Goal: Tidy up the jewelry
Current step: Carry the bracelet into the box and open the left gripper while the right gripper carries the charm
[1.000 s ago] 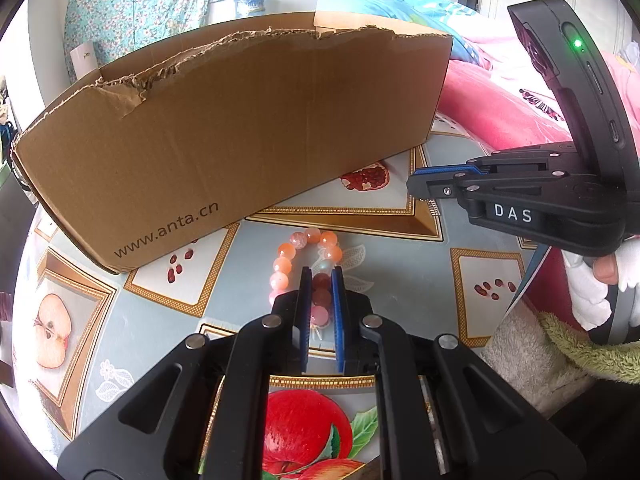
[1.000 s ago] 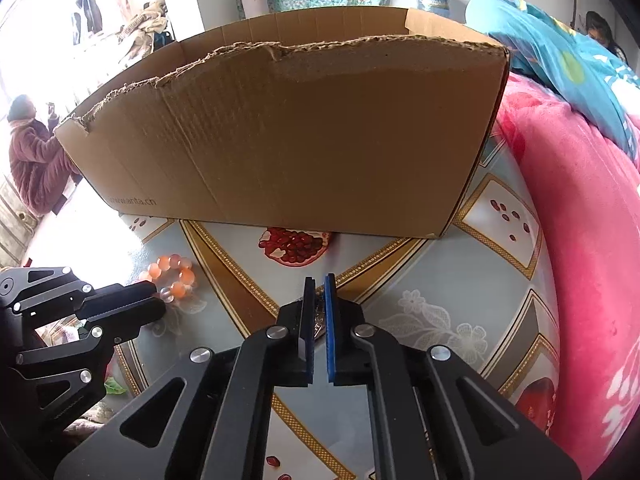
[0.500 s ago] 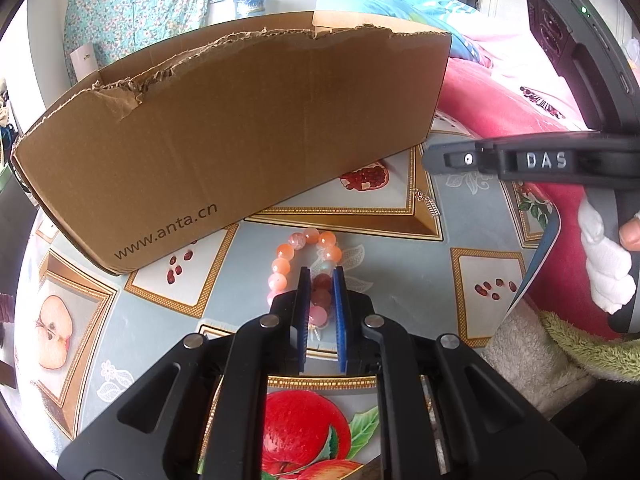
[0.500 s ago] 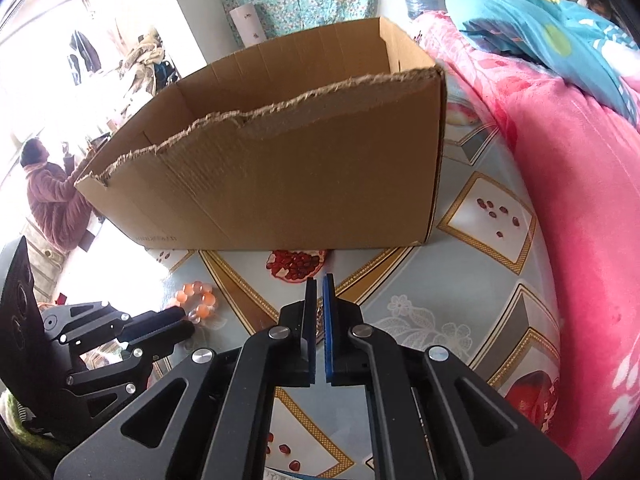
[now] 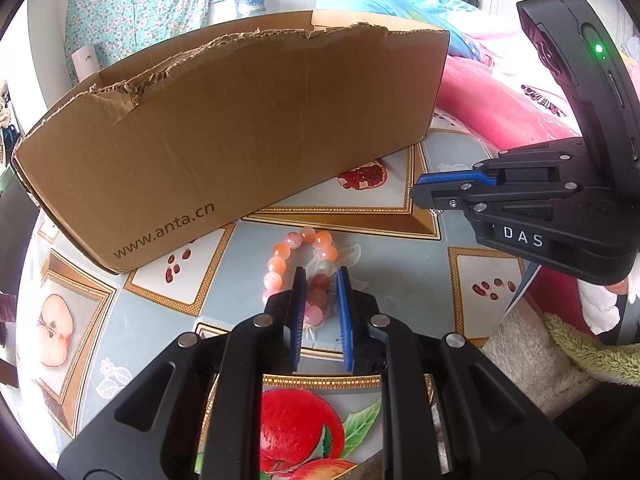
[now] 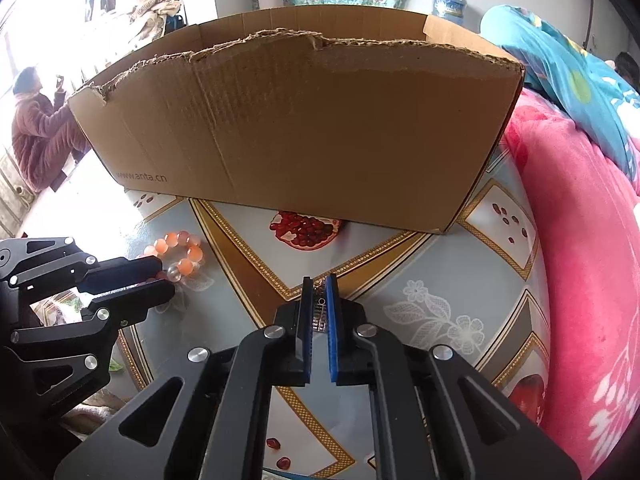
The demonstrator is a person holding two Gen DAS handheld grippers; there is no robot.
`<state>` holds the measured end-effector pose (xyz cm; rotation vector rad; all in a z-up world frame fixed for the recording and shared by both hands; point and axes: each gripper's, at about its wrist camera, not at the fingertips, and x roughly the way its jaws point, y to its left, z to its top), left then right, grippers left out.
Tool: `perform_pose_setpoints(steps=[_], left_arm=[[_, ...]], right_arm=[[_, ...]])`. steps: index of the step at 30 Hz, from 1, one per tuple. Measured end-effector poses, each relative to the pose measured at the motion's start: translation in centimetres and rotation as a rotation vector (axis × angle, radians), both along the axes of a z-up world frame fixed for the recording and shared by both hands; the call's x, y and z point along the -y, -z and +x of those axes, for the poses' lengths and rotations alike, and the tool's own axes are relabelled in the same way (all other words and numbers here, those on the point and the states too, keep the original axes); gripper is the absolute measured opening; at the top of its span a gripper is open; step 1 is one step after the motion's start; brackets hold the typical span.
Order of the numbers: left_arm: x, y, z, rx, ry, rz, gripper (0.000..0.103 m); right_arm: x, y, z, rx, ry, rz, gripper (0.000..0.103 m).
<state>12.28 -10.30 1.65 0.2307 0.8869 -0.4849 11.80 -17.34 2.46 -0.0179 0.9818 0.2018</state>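
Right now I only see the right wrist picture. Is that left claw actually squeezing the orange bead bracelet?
Observer: No. The left gripper has just been opening its jaws; the bracelet lies between them on the table, unpressed.
Operator: How does my own claw look from outside?
Observer: From the side, the right gripper is shut on a silver trinket, whose end pokes out below its tip.

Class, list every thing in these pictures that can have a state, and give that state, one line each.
cardboard box, open at the top, near rim torn, standing on the table
bead bracelet, lying flat on the table, one side between the left claw's pads
left claw, open, jaws have just been opening around the bracelet
right claw, shut on a thin silver chain
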Motion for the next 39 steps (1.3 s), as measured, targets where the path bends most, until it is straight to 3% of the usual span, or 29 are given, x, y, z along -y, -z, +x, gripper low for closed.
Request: perform_pose_setpoints(steps=[7,13,14,17,22,39], left_arm=[[0.2,0.1,-0.1,0.004,-0.004,0.008,0.015],[0.5,0.1,-0.2,0.017,-0.005,0.015,0.015],[0.5,0.1,-0.2,0.019,-0.002,0.015,0.010],[0.3,0.0,-0.4,0.034,-0.001,0.026,0.008],[-0.8,-2.1,-0.9,0.078,-0.016,0.006,0.008],[-5.6,-14.7,-0.2,0.190,0.019,-0.305,0.008]], right_arm=[[2.8,-0.9,-0.1,0.002,0.052,0.194,0.006],[4.3,-1.8,-0.4,0.023,0.070,0.259,0.006],[4.3,-1.9,-0.3,0.026,0.071,0.271,0.006],[4.3,-2.6,-0.2,0.037,0.074,0.293,0.006],[4.3,-4.4,-0.7,0.079,0.063,0.316,0.006],[4.3,-14.6,1.8,0.292,-0.036,0.396,0.006]])
